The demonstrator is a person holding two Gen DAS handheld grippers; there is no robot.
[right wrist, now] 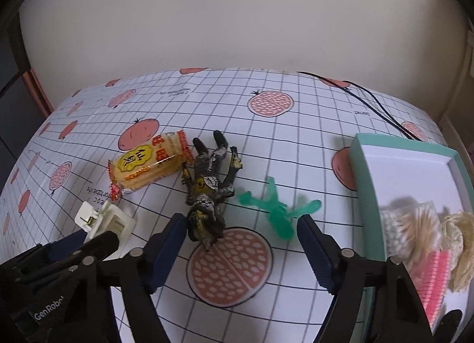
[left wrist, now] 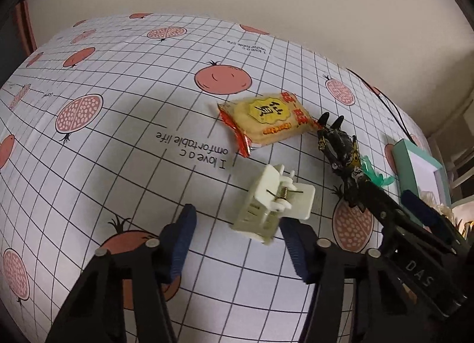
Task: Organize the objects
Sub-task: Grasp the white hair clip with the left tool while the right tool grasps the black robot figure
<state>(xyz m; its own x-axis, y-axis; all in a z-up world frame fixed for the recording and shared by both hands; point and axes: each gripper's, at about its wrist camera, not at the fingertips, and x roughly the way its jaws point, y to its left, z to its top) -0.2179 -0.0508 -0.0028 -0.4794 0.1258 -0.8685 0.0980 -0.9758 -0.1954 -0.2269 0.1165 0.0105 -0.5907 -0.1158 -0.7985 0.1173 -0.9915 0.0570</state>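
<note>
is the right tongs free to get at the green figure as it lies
Probably yes. The right tongs are open and empty, and the green figure lies flat on the tablecloth just ahead, nearer their right finger. The dark figure lies apart on its left; nothing covers it.

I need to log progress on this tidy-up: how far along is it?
Partly done. The teal box already holds cotton swabs, toothpicks and a pink item. Nothing is in hand: the left gripper is open near the white clip, and the right gripper is open over the dark figure and green figure. Those three and the snack packet remain on the table.
</note>
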